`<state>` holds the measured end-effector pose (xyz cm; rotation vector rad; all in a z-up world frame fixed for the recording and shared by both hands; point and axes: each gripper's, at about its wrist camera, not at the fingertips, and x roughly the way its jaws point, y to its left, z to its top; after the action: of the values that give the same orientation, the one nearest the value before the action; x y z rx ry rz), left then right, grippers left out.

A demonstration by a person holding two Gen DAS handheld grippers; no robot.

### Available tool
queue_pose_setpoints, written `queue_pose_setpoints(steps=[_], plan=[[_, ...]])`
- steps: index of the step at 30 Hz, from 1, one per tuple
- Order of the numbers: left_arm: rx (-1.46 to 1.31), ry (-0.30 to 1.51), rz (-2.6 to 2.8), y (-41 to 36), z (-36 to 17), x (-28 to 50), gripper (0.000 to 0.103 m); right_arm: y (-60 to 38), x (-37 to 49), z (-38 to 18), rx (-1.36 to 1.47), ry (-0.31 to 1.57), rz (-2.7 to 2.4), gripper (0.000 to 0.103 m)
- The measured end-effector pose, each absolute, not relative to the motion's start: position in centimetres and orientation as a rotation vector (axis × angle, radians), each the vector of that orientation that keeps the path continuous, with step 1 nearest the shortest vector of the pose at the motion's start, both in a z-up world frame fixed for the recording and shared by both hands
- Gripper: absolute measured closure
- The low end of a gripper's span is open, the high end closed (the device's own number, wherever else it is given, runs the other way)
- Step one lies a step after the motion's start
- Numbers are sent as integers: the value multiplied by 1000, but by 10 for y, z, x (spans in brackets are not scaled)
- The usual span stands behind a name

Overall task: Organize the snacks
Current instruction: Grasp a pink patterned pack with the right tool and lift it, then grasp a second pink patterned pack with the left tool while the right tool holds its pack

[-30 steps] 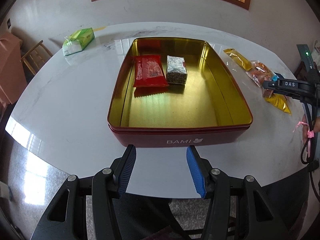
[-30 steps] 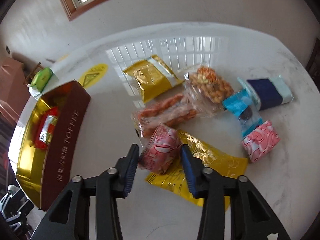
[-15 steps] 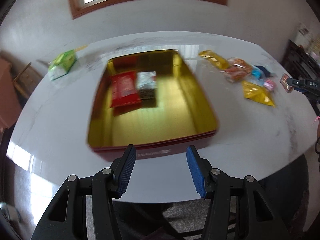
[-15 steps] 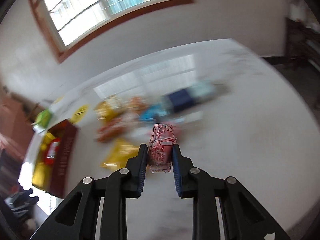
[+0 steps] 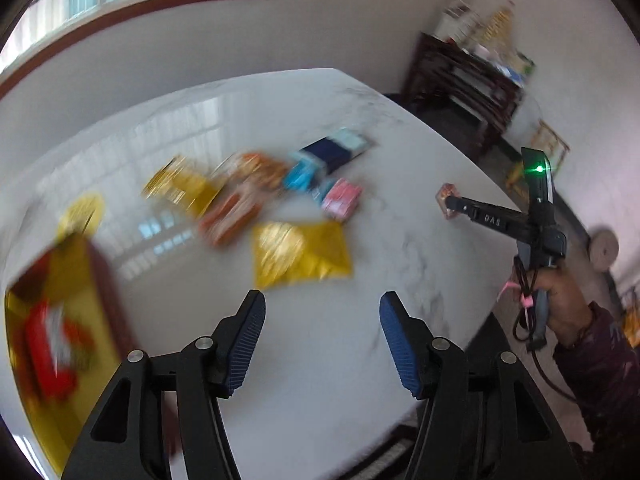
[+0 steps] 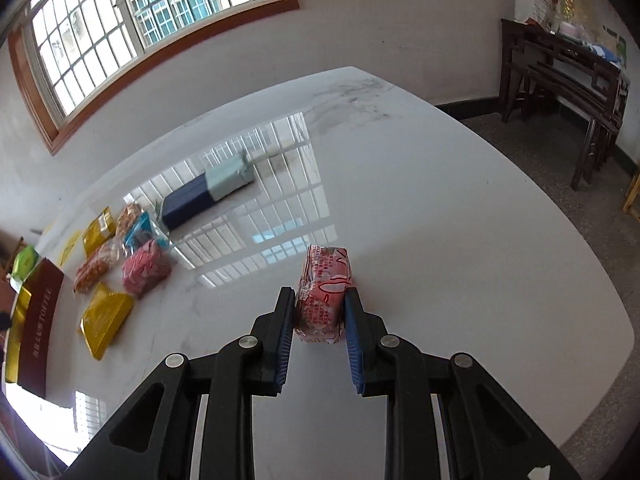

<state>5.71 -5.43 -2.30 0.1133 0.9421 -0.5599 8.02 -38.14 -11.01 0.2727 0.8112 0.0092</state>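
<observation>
Right wrist view: your right gripper (image 6: 319, 320) pinches a pink-wrapped snack (image 6: 323, 294) between its jaws, above the white worktop (image 6: 440, 220). Left gripper (image 5: 322, 342): jaws empty, just been spreading. Remaining snack packets (image 6: 120, 264) lie clustered beside the toffee tin (image 6: 38, 316).

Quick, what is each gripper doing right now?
Left gripper: open, nothing between its fingers, which have just been opening.
Right gripper: shut on the pink snack pack.

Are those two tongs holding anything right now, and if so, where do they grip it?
The right tongs pinch a red-printed snack packet by its two long sides, at its near end. The left tongs are open with nothing between them.
</observation>
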Motion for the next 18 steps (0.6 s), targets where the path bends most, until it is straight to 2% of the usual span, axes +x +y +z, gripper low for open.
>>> queue_pose_setpoints(steps=[7, 13, 16, 17, 18], plan=[[407, 868, -655, -148, -39, 112, 43, -392, 90, -114, 321, 784, 38, 81], [518, 942, -673, -184, -74, 151, 44, -393, 93, -115, 335, 774, 52, 80], [493, 968, -691, -186, -80, 166, 52, -395, 93, -116, 350, 771, 65, 80], [491, 978, -702, -187, -82, 168, 56, -395, 93, -117, 354, 772, 68, 80], [494, 993, -712, -189, -85, 172, 65, -396, 93, -117, 358, 772, 72, 79]])
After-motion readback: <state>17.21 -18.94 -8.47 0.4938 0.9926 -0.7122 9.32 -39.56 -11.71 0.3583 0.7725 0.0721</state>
